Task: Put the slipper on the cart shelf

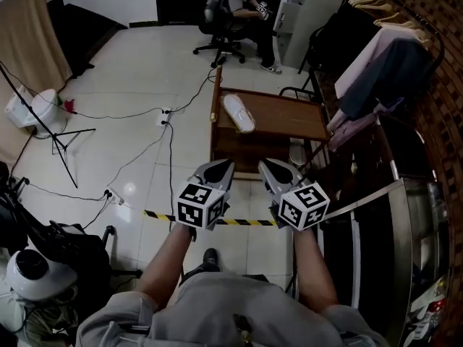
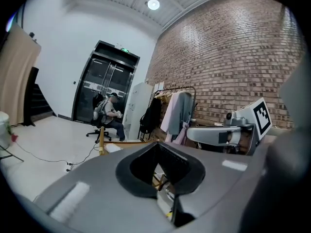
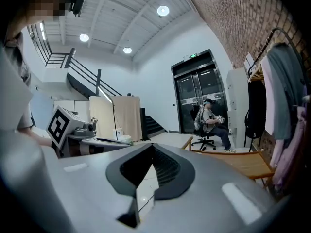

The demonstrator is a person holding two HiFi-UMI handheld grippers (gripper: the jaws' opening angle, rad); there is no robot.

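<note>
Grey left gripper (image 1: 224, 166) and right gripper (image 1: 268, 168) carry black-and-white marker cubes (image 1: 199, 203)

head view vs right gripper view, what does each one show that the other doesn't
Only the head view shows the white slipper lying on top of the cart, and the striped tape on the floor. Only the right gripper view shows the ceiling lights and the stair railing high on the wall. Both show the cart's wooden top, the person sitting on an office chair and the clothes rack.
</note>
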